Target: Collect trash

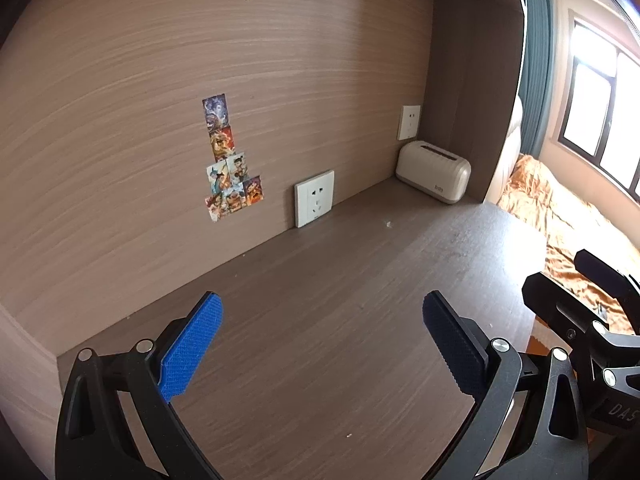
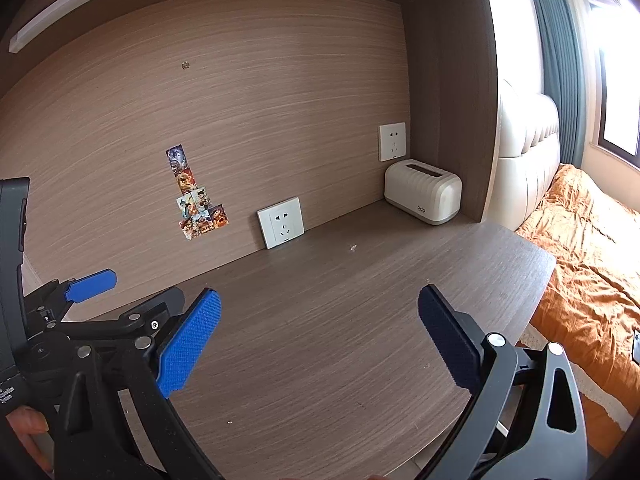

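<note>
A tiny white scrap lies on the brown desk toward the back, in front of the wall sockets; the right wrist view also shows the scrap. A few pale crumbs dot the desk nearer to me. My left gripper hovers open over the desk with nothing between its blue pads. My right gripper is open too and holds nothing. They sit side by side, and one blue finger of the left gripper shows at the left of the right wrist view.
A cream ribbed box with a slot on top stands in the desk's back right corner. Two white sockets and some stickers are on the back panel. Beyond the desk's right edge is a bed with an orange cover.
</note>
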`<control>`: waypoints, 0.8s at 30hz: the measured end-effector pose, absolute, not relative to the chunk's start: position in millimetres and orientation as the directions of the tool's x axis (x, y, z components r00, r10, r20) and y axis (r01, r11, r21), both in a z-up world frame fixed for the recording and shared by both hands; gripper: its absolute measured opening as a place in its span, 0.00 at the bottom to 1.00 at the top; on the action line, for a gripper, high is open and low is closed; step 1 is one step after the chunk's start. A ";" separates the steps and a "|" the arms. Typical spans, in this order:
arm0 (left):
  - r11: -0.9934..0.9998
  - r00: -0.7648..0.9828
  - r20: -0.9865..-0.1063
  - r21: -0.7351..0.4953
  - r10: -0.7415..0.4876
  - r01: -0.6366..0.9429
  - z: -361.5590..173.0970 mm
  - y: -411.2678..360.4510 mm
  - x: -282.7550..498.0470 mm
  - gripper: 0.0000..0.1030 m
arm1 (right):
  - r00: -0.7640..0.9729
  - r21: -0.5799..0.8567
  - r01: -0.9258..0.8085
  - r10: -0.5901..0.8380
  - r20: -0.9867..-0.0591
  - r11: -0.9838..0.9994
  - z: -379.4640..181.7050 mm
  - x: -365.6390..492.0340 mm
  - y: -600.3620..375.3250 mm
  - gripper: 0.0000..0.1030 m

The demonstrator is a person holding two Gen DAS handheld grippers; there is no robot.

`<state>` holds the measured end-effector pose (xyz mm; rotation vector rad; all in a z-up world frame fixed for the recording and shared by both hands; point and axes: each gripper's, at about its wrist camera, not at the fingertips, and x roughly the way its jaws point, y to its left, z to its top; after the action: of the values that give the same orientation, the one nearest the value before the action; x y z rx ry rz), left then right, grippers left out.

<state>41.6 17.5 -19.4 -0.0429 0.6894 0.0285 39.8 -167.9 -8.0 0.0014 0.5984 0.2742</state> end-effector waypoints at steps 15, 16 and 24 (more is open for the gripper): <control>0.999 0.771 -0.637 -0.031 0.002 -0.028 -23.4 23.7 51.9 0.95 | 0.789 0.062 -0.249 0.240 -0.566 0.966 -9.7 43.9 -160.8 0.95; 0.999 0.770 -0.638 -0.029 0.003 -0.028 -24.1 24.3 53.6 0.95 | 0.788 0.062 -0.248 0.238 -0.568 0.967 -10.2 45.5 -159.9 0.95; 0.999 0.748 -0.664 -0.039 -0.004 -0.030 -35.7 32.9 71.7 0.95 | 0.777 0.047 -0.240 0.221 -0.589 0.970 -17.9 62.3 -148.8 0.95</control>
<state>71.7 32.9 -35.7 -0.0482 0.7257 0.0144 62.3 -148.8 -17.9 -0.0314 0.6329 0.2491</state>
